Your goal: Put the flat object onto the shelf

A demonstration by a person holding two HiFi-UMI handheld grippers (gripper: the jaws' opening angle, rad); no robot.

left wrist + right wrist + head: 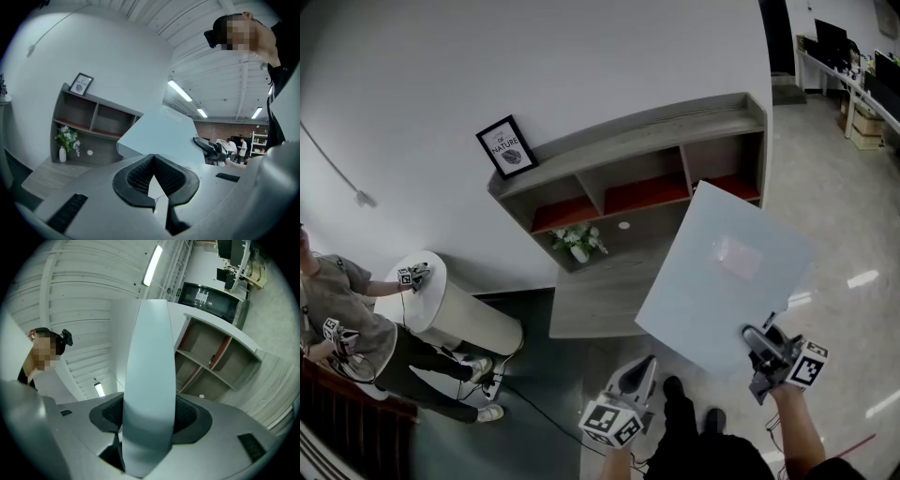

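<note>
While you have the load in the air, right gripper point(147, 425): jaws spread wide and pinching the flat board point(722, 272) at its near edge, with a pad on each face.
board, attitude: tilted, broad face turned up toward your head. Your right gripper view sees it edge-on, running straight out along the jaws.
board, reach: it extends away from you. In the head view its far corner overlaps the right-hand cubby of the shelf point(628, 141). You cannot tell contact from that view; in the left gripper view the board looks short of the shelf.
shelf, bearing: ahead and left of the right gripper in the head view. In the right gripper view it lies to the right of the board's edge.
left gripper point(636, 375): pads pressed together at the tips, nothing between them. It sits low and to the left of the board's near corner, apart from it.
nearer hand: the right, which carries the board alone.
neighbours: vase of flowers point(578, 244) on the lower ledge below the middle cubby; framed picture point(506, 147) on the shelf top at the left end.
judgement: the board's plane must come level with a shelf surface before you push it forward. Expect a swing left, and keep clear of the vase.
</note>
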